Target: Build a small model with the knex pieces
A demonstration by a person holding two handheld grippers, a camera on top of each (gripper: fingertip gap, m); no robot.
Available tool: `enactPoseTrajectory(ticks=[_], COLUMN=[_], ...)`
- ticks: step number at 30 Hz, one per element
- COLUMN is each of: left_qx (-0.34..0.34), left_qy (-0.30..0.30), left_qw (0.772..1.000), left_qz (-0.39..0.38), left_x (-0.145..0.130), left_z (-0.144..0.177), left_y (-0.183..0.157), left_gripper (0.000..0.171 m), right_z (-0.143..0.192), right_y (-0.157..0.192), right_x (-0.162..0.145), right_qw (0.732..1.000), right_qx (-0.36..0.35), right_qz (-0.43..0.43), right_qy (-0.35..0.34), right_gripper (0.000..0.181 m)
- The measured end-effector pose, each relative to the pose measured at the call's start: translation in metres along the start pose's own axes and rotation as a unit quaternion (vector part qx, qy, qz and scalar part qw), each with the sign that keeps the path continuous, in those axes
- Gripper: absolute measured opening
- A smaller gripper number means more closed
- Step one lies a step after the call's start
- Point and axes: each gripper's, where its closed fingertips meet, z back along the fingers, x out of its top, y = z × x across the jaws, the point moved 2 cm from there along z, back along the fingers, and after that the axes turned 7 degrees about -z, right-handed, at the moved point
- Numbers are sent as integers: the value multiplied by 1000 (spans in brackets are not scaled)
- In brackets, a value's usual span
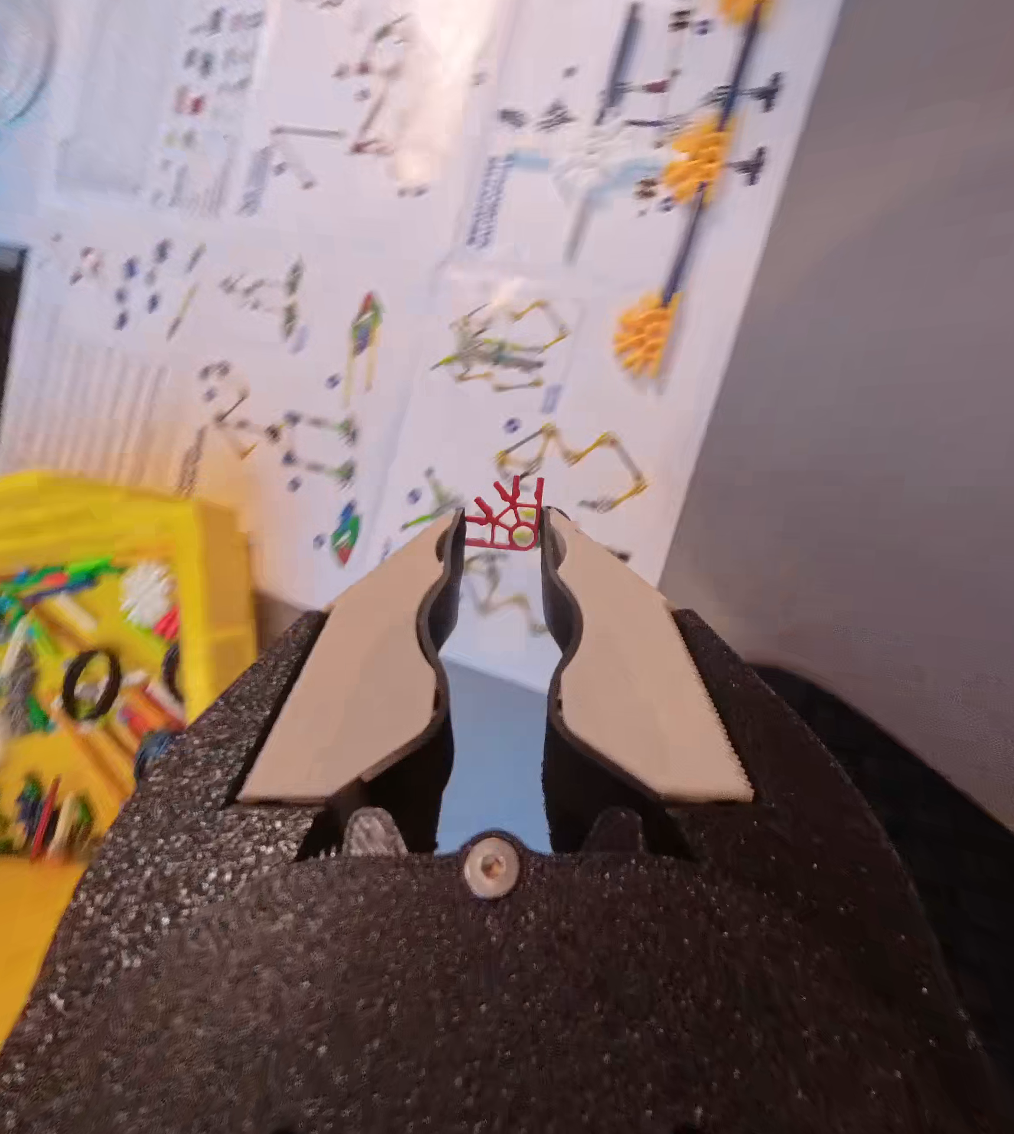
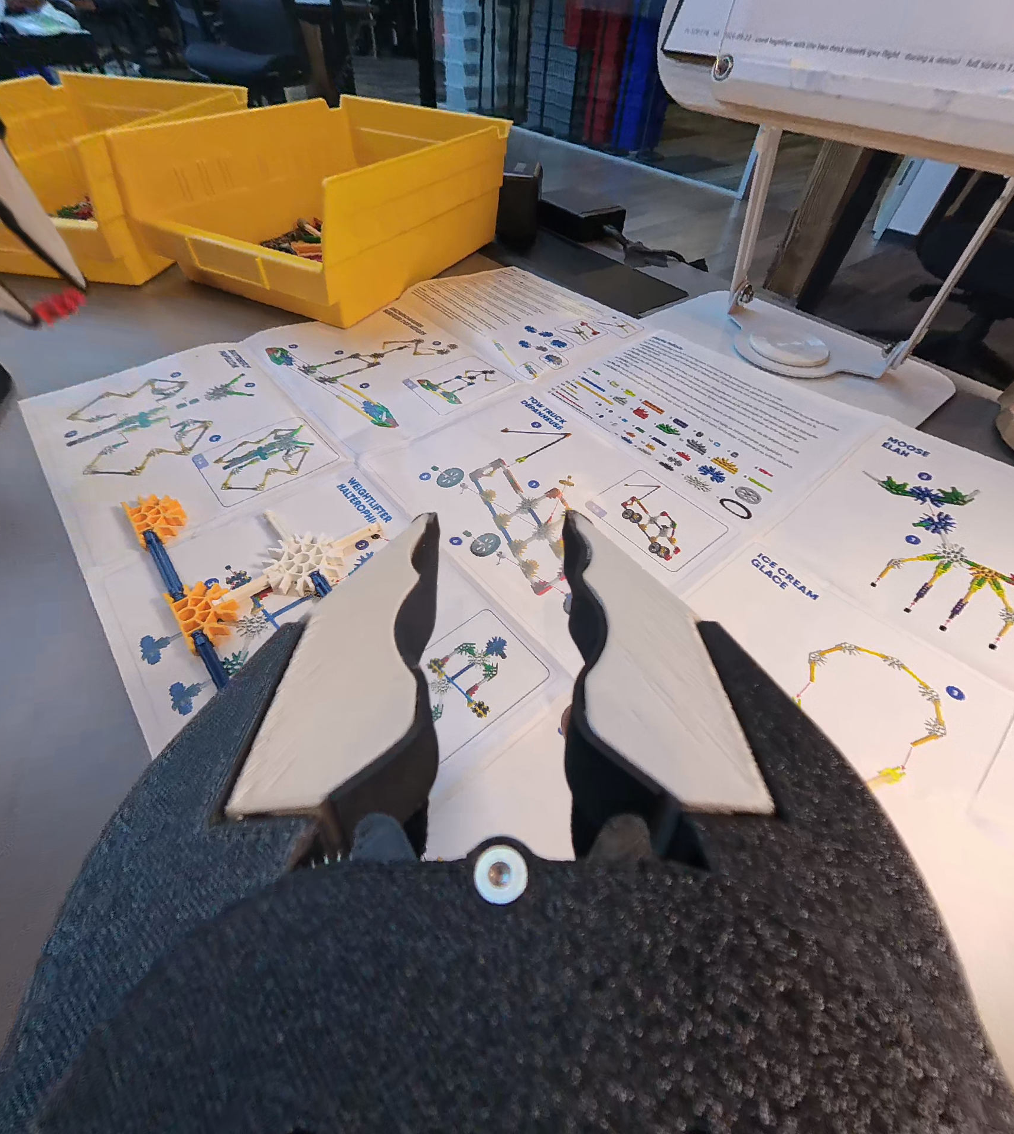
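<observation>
Red connector piece [image 1: 507, 520] sits pinched between the left gripper [image 1: 503, 524] tips; the right gripper [image 2: 501, 521] hangs parted (nothing inside) above the instruction sheet [image 2: 615, 429], yellow bins [image 2: 308, 184] at eleven o'clock.

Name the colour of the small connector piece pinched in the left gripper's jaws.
Red. The connector piece shows best in the left wrist view, clamped at the left gripper tips.
</observation>
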Motion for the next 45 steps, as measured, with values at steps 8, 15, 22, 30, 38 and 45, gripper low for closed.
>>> enactPoseTrajectory(ticks=[8,15,22,30,38,45], left_qx=[-80,-56,-22,198,108,30], left_qy=[-2,28,20,-30,181,218], left_qw=[993,995,999,968,948,943], left_qz=[-83,-78,-36,152,238,250], left_x=[25,8,-5,-46,-157,-169], left_z=[-78,-75,-68,46,20,-24], left_y=[-37,-13,14,174,238,254], left_gripper=[22,22,30,25,23,26], right_z=[3,1,-1,0,0,-2], right_y=[-5,-4,-3,-1,-4,-5], right_x=[1,-2,-5,-2,-4,-7], right_qw=[1000,1000,1000,1000,1000,1000], right_qx=[-6,-4,-2,1,-3,-3], right_qz=[-1,4,4,5,1,-5], right_qy=[-9,-1,4,-1,1,1], right_gripper=[42,42,42,42,42,42])
